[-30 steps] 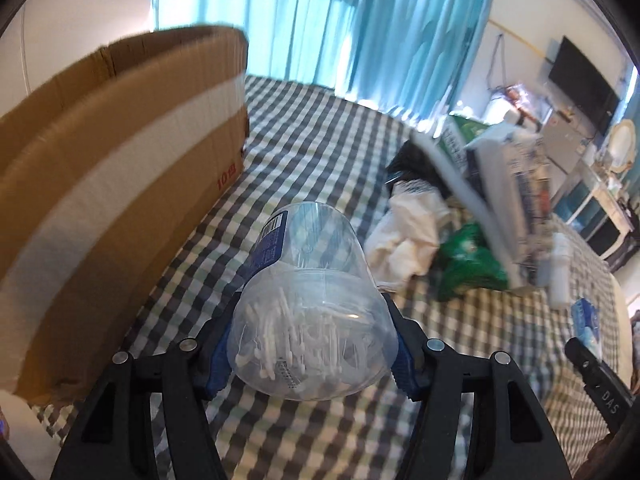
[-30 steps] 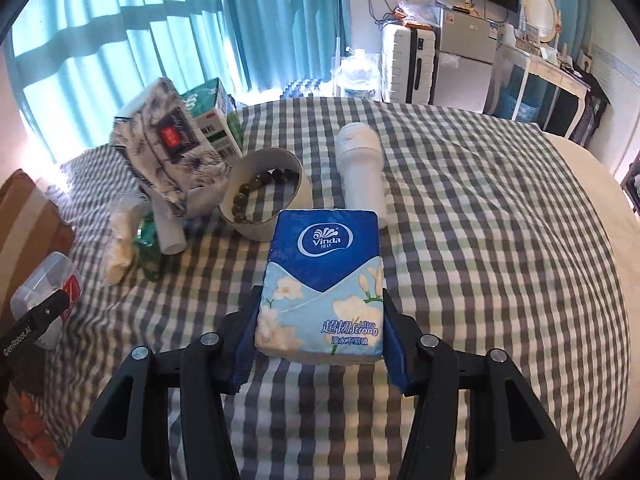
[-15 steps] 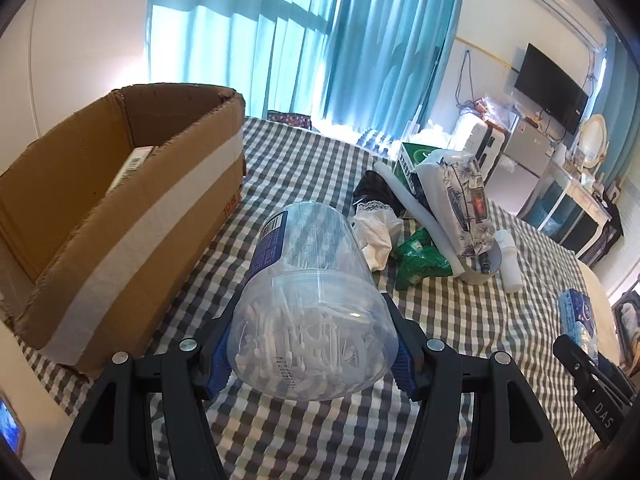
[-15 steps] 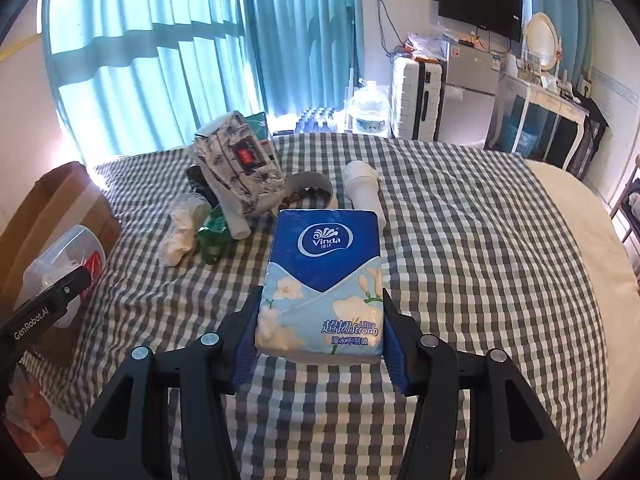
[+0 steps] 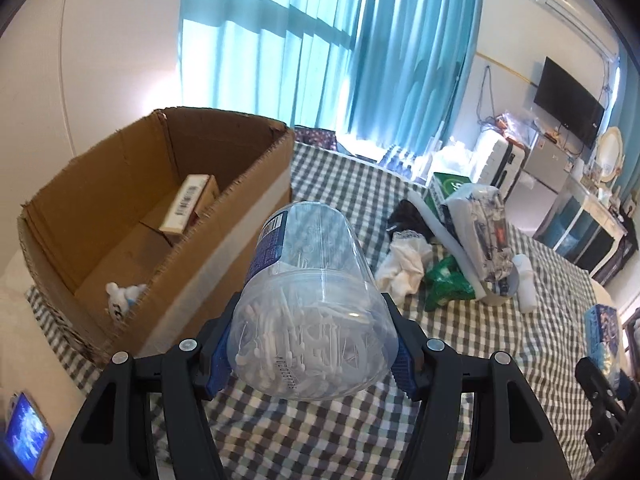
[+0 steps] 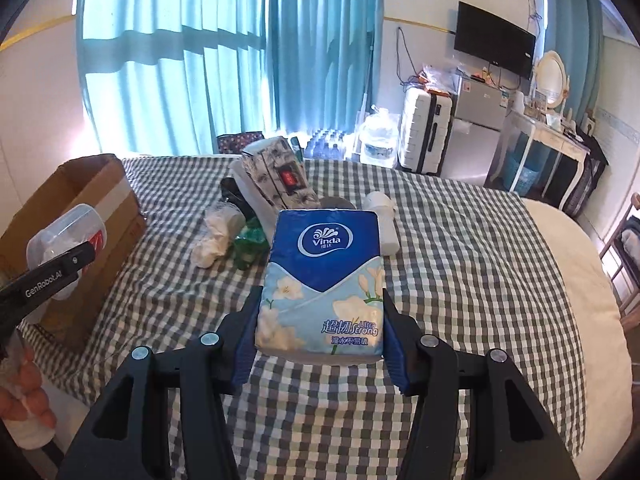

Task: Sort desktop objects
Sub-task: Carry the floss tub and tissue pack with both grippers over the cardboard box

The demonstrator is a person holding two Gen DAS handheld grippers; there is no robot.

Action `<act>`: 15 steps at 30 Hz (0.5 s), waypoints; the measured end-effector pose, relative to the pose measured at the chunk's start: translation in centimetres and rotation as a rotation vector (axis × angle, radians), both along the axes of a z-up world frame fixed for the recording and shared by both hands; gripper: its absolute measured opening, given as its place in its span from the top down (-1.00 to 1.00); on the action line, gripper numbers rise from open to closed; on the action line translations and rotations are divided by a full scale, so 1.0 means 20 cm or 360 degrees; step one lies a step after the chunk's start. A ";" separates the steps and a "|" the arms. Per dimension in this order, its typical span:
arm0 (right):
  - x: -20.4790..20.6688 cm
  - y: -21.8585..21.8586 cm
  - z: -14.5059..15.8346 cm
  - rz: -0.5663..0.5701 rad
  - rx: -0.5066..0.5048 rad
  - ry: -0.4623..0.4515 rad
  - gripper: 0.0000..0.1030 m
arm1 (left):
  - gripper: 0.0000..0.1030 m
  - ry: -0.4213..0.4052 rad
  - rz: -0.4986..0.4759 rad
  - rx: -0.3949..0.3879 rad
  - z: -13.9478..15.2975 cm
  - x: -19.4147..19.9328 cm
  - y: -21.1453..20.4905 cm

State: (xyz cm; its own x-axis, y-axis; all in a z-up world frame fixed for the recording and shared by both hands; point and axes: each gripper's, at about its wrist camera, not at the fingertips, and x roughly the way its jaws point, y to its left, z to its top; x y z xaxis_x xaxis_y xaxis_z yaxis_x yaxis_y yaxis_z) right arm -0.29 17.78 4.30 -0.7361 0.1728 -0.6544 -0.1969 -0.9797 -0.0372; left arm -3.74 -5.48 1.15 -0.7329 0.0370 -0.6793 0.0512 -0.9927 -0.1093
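Note:
My left gripper [image 5: 312, 354] is shut on a clear plastic jar of cotton swabs [image 5: 308, 300], held lying on its side above the checked bedcover. An open cardboard box [image 5: 132, 216] stands just left of the jar. Inside it lie a small carton [image 5: 190, 202] and a white and blue item [image 5: 120, 300]. My right gripper [image 6: 320, 340] is shut on a blue Vinda tissue pack [image 6: 322, 276], lifted off the bed. In the right wrist view the left gripper [image 6: 44, 280] with the jar [image 6: 64, 236] shows at the far left, beside the box [image 6: 80, 216].
A pile sits mid-bed: a patterned pouch [image 5: 484, 228], a green box [image 5: 448, 188], a green wrapper [image 5: 444, 284], crumpled white tissue [image 5: 404, 268], a dark item [image 5: 408, 216] and a white bottle [image 5: 526, 284]. A suitcase [image 6: 426, 132] and dresser [image 6: 548, 140] stand beyond the bed.
Both grippers have risen and pulled back with their loads. The box's inside has come into the left wrist view. The pile looks farther off in both views.

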 end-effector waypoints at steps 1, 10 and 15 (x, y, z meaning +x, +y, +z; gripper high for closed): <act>0.00 -0.01 0.01 0.0009 0.0005 0.0005 -0.03 | -0.27 0.0009 0.0007 0.0000 0.01 0.00 -0.01; -0.09 -0.12 0.18 0.0029 -0.0077 0.0078 -0.03 | -0.27 0.0124 0.0139 -0.0008 0.29 -0.05 -0.12; -0.19 -0.24 0.32 0.0124 -0.0145 0.0117 -0.03 | -0.27 0.0214 0.0243 -0.0062 0.42 -0.11 -0.23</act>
State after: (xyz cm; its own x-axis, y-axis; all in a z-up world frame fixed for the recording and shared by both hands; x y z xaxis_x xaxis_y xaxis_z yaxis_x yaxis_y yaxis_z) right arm -4.17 12.99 10.76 -0.7915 0.0555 -0.6087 -0.1191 -0.9908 0.0647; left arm -5.86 -10.15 9.46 -0.8122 -0.1057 -0.5738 0.1888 -0.9782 -0.0871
